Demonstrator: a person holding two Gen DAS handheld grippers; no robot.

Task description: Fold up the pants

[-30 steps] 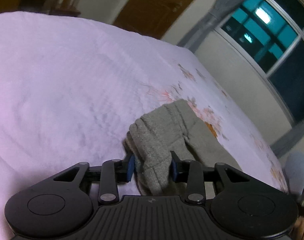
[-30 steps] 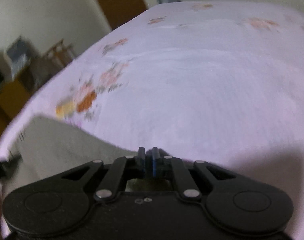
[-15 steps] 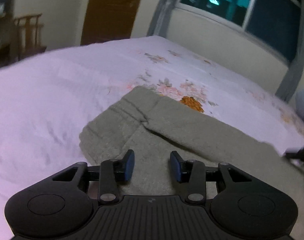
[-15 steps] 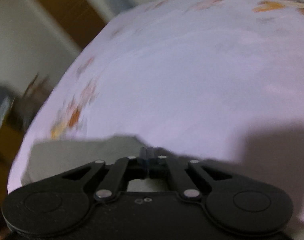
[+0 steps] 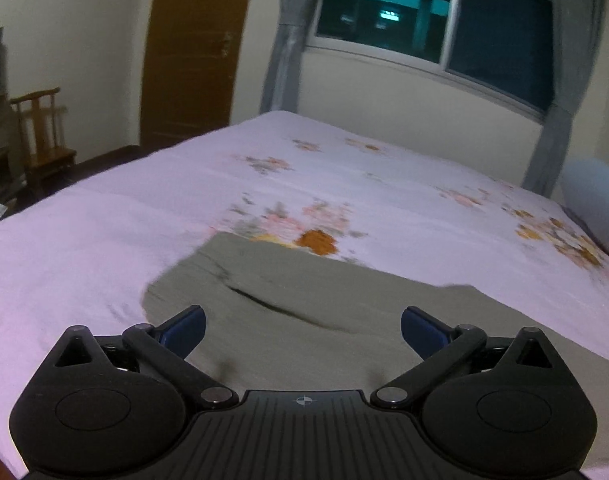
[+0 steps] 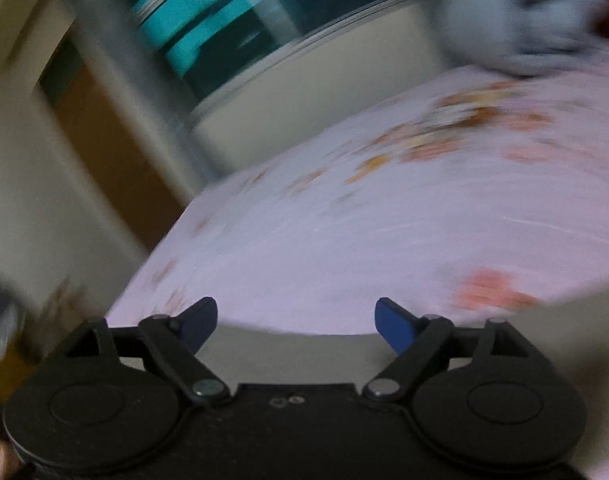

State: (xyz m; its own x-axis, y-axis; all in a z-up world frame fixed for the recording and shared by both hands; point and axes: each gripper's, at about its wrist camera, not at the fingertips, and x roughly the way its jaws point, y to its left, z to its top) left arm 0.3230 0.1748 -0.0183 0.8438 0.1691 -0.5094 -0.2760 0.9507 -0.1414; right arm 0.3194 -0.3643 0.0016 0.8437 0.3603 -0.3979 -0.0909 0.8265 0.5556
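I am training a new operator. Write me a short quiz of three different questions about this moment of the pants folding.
1. True or false: the left gripper is clamped on the grey-green fabric pants.
2. Multiple choice: the pants lie on (A) a wooden floor, (B) a pale pink bedspread with a flower print, (C) a chair.
3. Fill in: in the right wrist view, the blue-padded fingers of the right gripper stand ____.

Key
1. False; its jaws are wide apart above the flat pants.
2. B.
3. Open; nothing is between them.
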